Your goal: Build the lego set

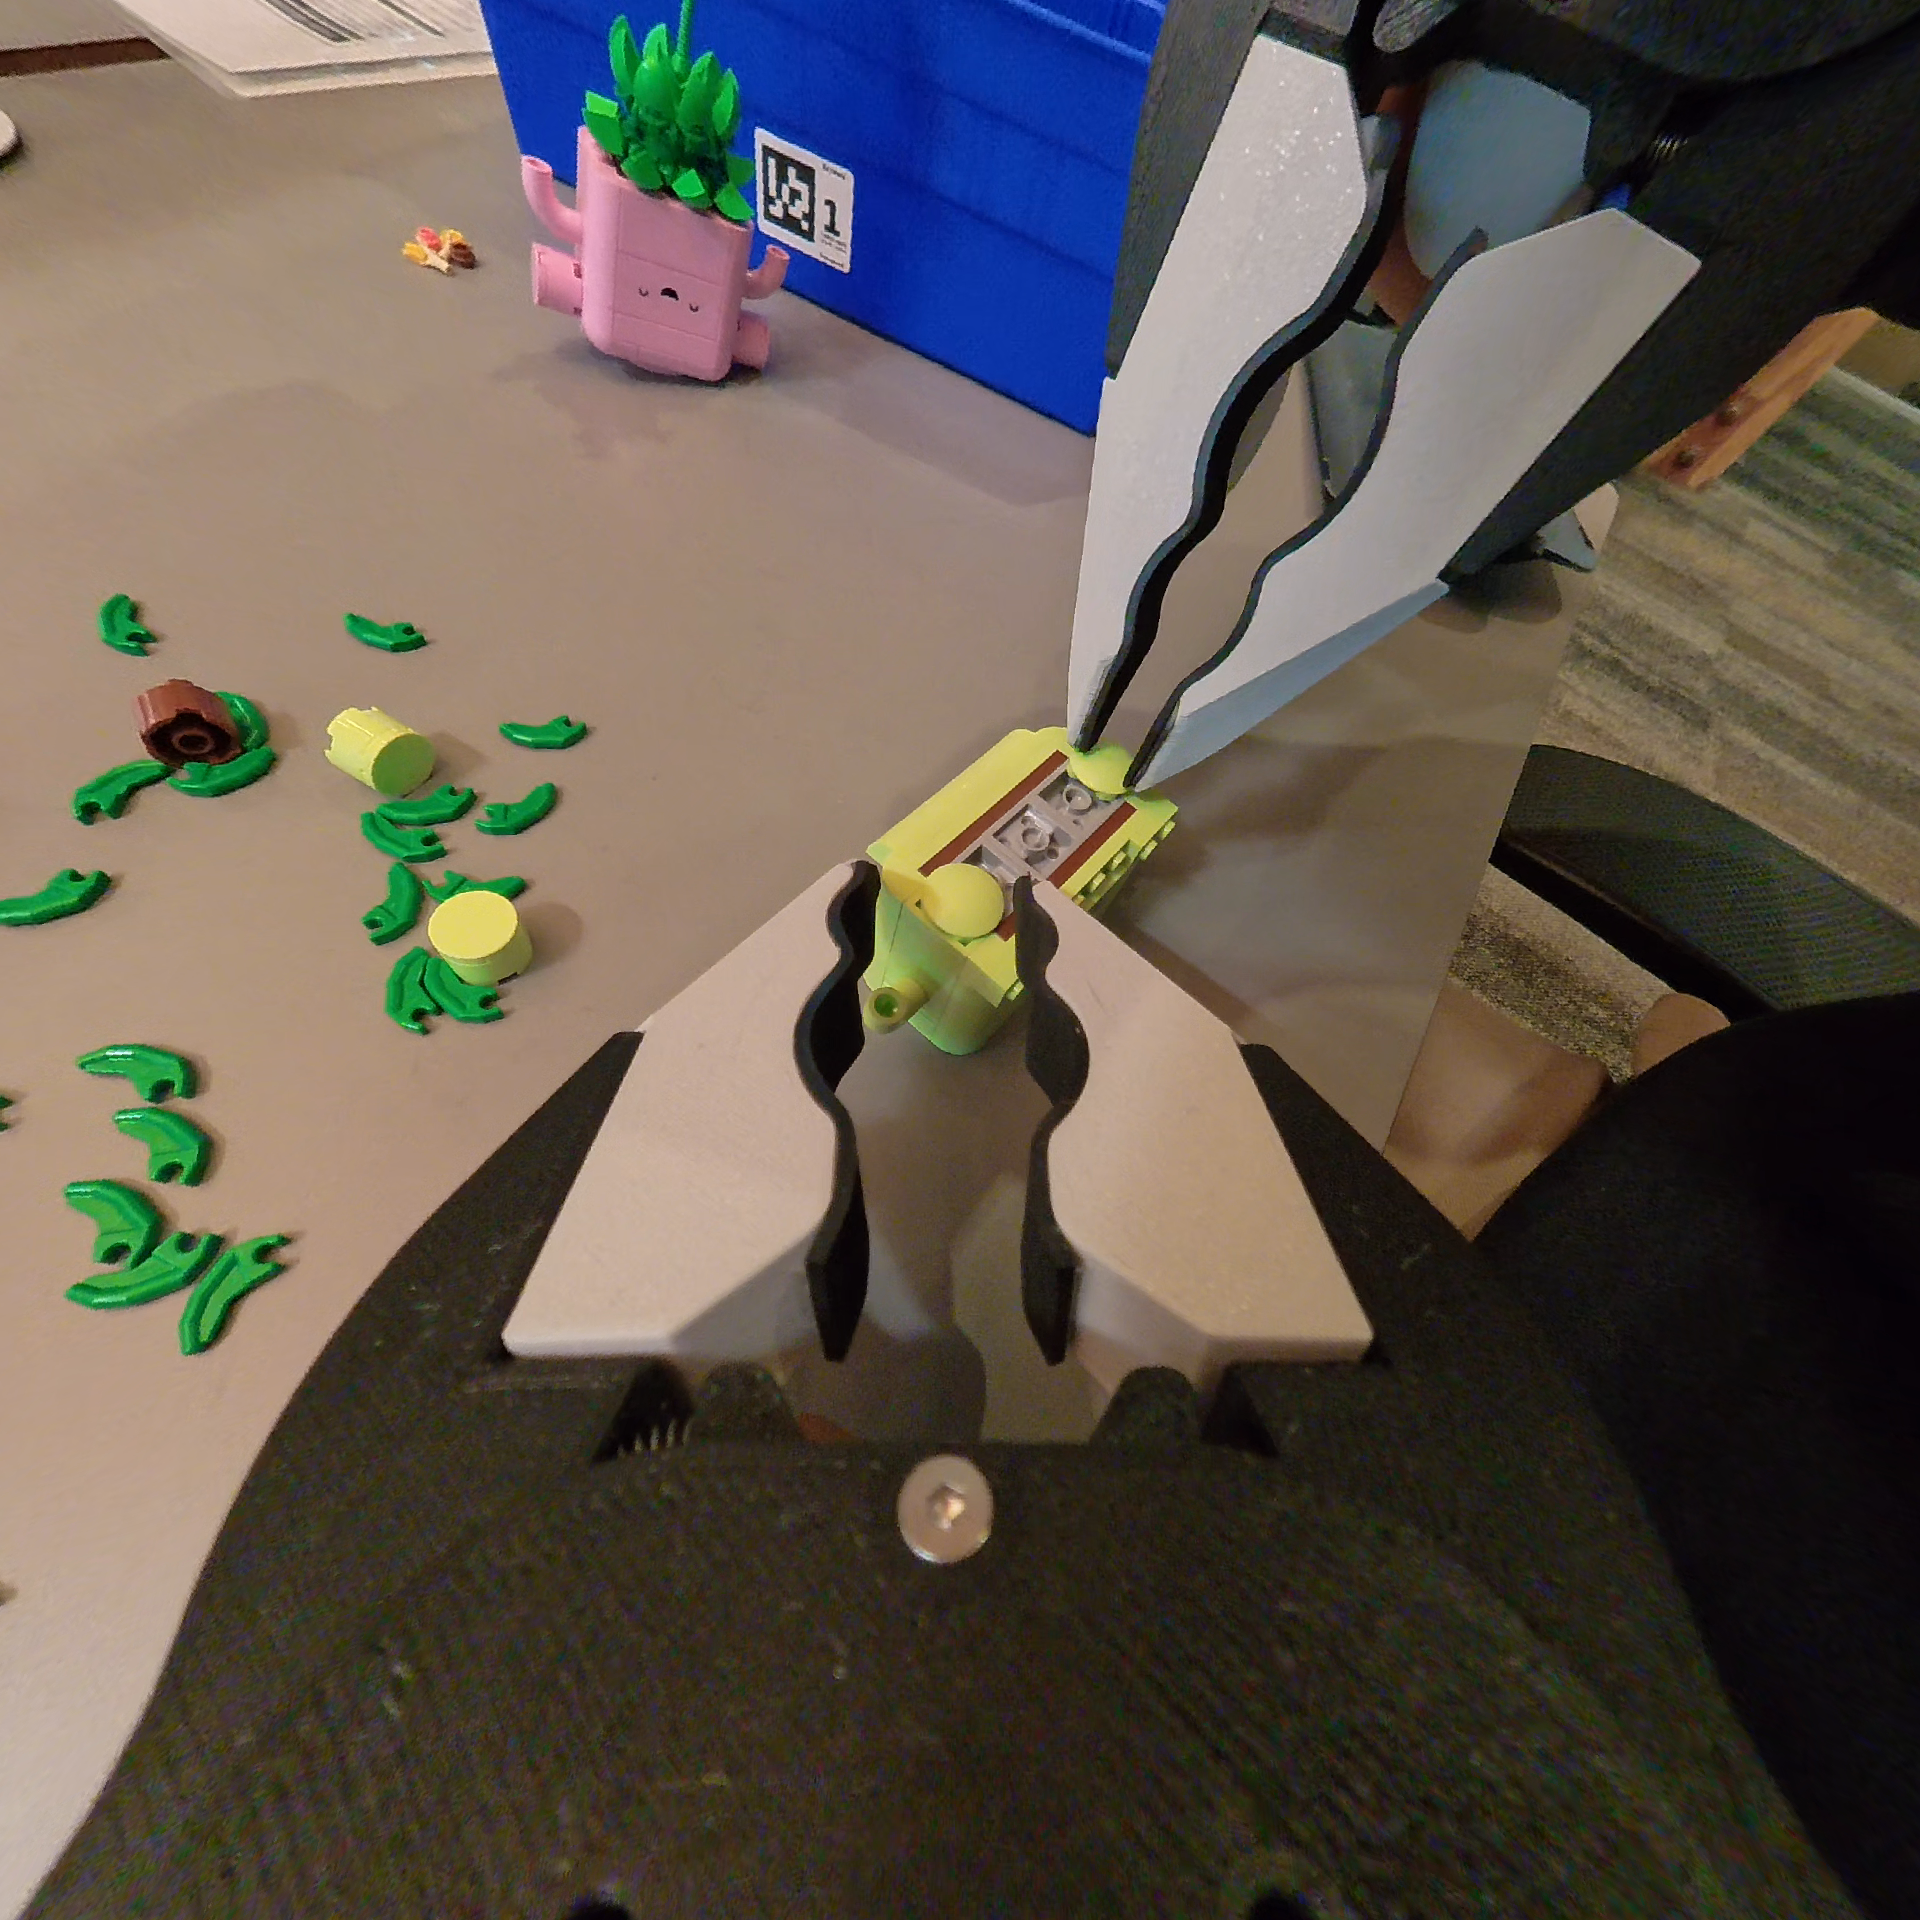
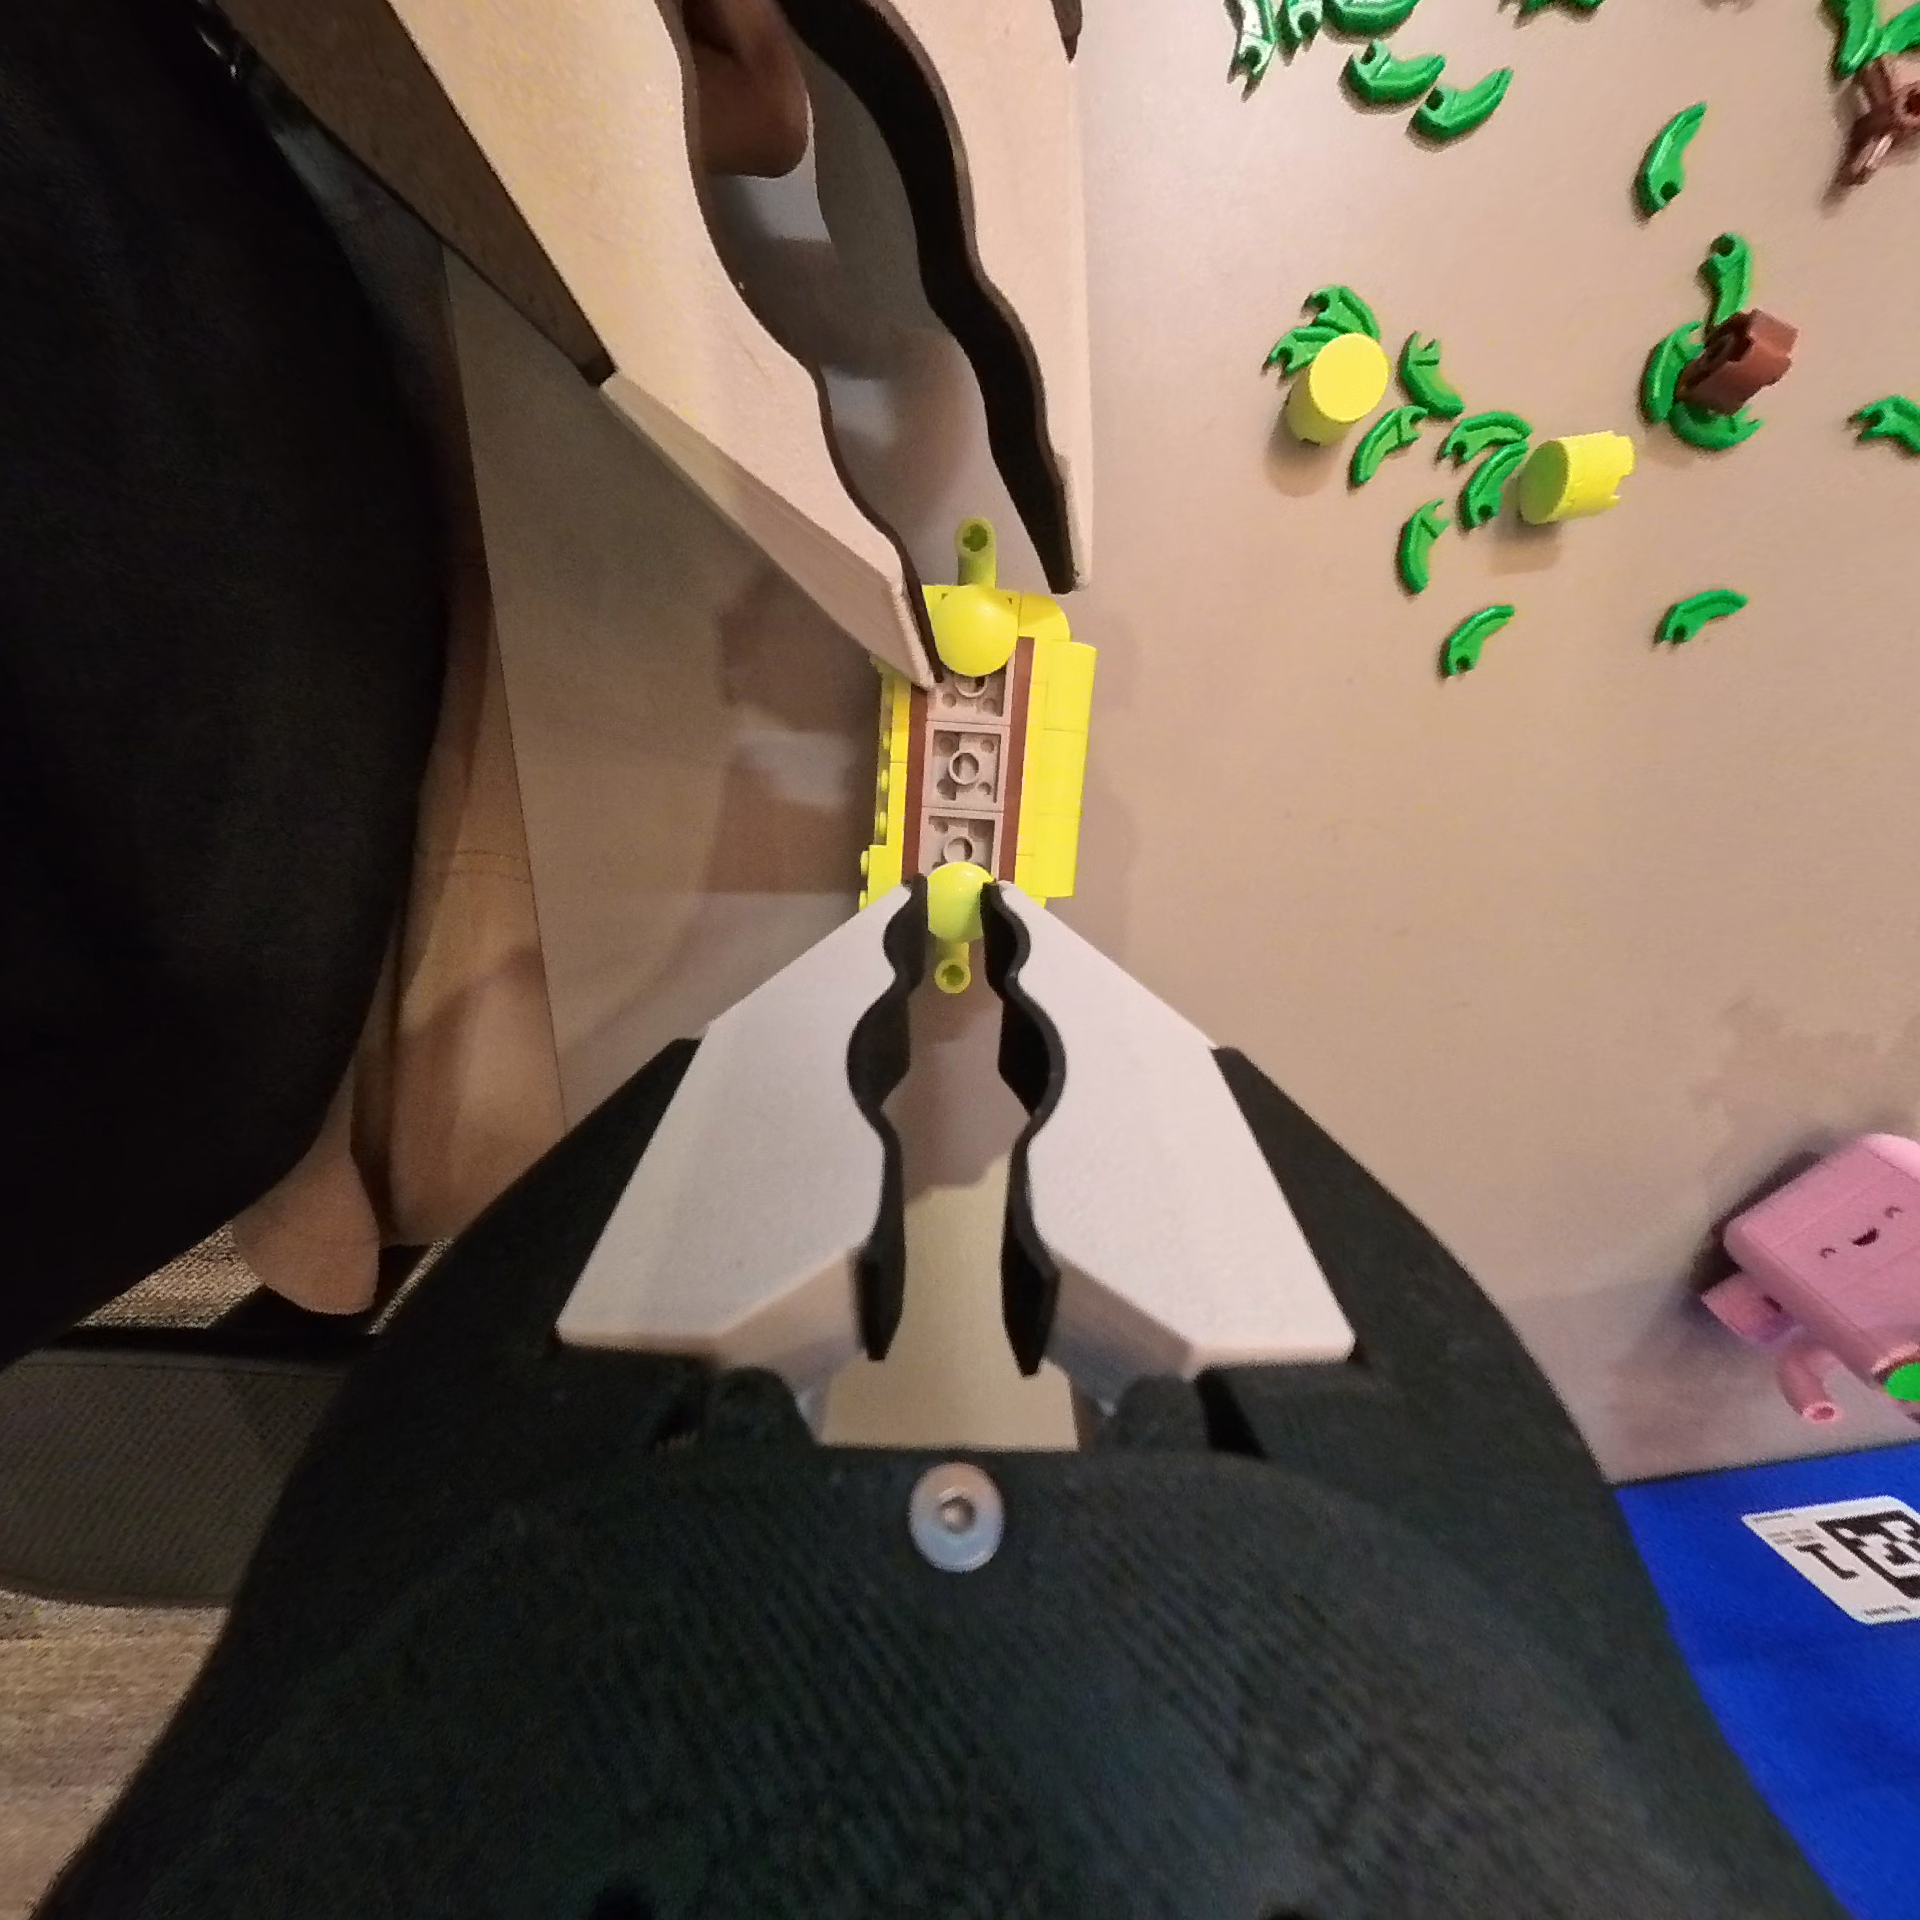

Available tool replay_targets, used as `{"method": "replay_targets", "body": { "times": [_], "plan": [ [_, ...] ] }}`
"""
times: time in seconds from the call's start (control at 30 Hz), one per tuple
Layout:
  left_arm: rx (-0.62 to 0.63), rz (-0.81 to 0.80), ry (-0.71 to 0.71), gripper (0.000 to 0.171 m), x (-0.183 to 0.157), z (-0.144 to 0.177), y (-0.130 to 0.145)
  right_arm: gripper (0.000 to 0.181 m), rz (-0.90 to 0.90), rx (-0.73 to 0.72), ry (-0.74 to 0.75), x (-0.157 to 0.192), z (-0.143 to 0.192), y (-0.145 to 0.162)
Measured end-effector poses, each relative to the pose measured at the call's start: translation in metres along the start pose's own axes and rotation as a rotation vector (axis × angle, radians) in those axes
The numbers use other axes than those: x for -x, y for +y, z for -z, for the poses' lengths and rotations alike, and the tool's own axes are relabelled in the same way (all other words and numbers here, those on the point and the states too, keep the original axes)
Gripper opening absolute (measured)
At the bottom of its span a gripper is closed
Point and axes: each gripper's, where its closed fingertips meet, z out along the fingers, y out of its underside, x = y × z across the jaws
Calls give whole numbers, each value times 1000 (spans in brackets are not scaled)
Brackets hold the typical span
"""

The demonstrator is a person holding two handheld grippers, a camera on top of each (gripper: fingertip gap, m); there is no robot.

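Two grippers meet at one lime-green brick block [image 1: 1023, 862], oblong, lying on the grey tabletop [image 1: 623, 540] near its right edge. Long axis of the block runs from left gripper [image 1: 940, 914] to right gripper [image 1: 1107, 764], straight away from each camera. Upward face shows a grey studded strip between brown lines, with a lime dome at each end. Left gripper's tips straddle the near end around the near dome [image 1: 961, 902]; whether they press the block, cannot tell. Right gripper is clenched on the far lime dome [image 1: 1101, 767], fingertips touching both sides. A small lime peg sticks out of each end.

Well apart to the left: scattered green leaf pieces [image 1: 145, 1257], two lime cylinder pieces [image 1: 379, 750], a brown round piece [image 1: 182, 719]. A pink planter figure with green spikes [image 1: 660, 260] stands by a blue bin [image 1: 935, 156].
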Motion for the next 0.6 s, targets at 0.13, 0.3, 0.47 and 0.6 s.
{"method": "replay_targets", "body": {
  "times": [0.13,0.3,0.47,0.6],
  "plan": [
    [-1,1,-1,24,0,0,0,8,-11,-2,-4,0,0,0],
    [-1,1,-2,24,0,0,0,8,-15,1,-3,0,0,0],
    [10,4,3,24,0,0,2,9,-22,1,-7,0,-1,0],
    [10,6,4,24,0,0,2,9,-15,6,-7,0,-2,0]
  ]
}}
